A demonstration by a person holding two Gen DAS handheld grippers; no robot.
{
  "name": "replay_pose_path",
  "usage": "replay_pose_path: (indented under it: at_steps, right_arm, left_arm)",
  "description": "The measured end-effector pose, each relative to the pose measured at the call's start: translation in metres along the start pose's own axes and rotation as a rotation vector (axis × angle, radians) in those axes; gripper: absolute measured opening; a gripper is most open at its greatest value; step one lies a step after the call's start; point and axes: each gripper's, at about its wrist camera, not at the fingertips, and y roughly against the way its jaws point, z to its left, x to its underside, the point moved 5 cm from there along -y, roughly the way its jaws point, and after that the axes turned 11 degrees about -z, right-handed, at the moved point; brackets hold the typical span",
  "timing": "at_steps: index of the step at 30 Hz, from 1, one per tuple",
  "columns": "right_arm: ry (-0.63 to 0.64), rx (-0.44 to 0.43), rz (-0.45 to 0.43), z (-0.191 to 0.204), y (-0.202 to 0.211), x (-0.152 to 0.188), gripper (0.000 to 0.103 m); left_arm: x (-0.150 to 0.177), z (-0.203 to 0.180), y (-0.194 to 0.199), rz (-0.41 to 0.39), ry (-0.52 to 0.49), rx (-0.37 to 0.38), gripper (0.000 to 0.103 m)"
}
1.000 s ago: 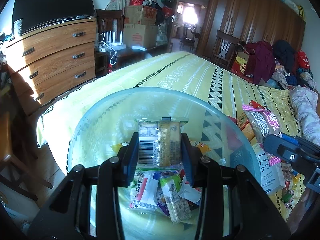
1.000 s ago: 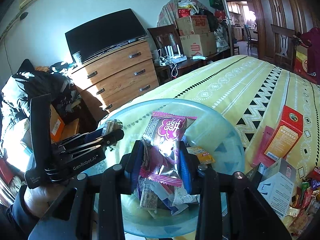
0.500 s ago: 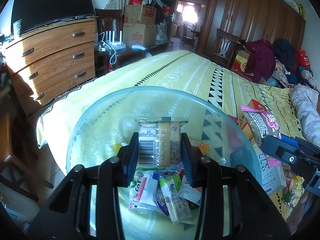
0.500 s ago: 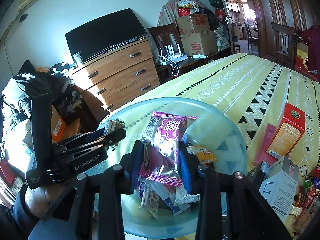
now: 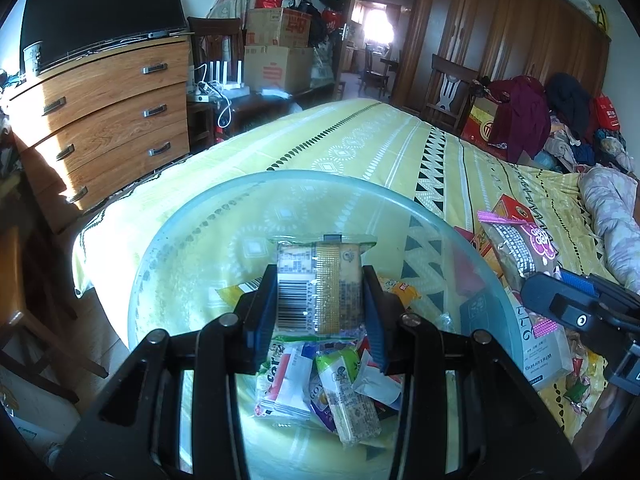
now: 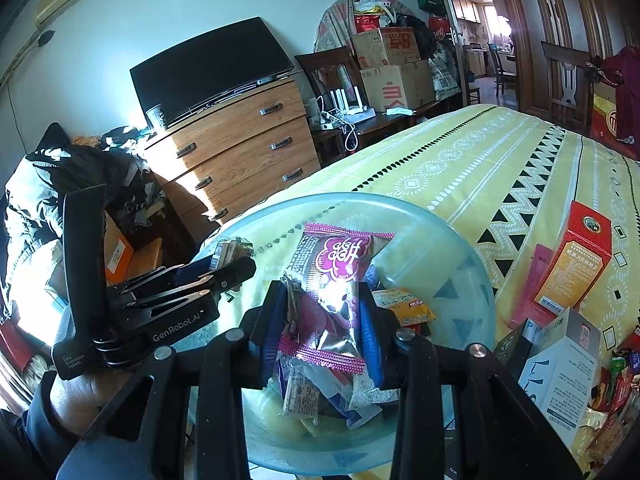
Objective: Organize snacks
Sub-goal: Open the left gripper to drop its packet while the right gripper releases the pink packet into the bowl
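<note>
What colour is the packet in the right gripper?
Pink-purple and silver packet, clearest in the right wrist view.

A lived-in bedroom at home: a bed [image 5: 360,148] is wearing a yellow patterned sheet, a wooden dresser [image 5: 108,120] is carrying a television [image 5: 100,12], clothes [image 5: 532,116] are piling beside wardrobes [image 5: 500,28].

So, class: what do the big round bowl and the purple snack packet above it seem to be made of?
Bowl: likely pale blue glass, perhaps clear plastic, glossy; the bedsheet's pattern shows through it. Purple snack packet: probably metallised plastic film; its crinkled silver patches shine.
</note>
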Motion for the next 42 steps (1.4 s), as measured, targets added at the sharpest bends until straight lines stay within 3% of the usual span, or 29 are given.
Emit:
replay_pose_path:
  at_steps: [42]
  right_arm:
    - [-0.01,-0.001,0.012,0.0043,-0.0054,0.0078,0.039]
  left_arm:
    - [0.007,0.0,-0.0036,0.012,0.0,-0.004,0.04]
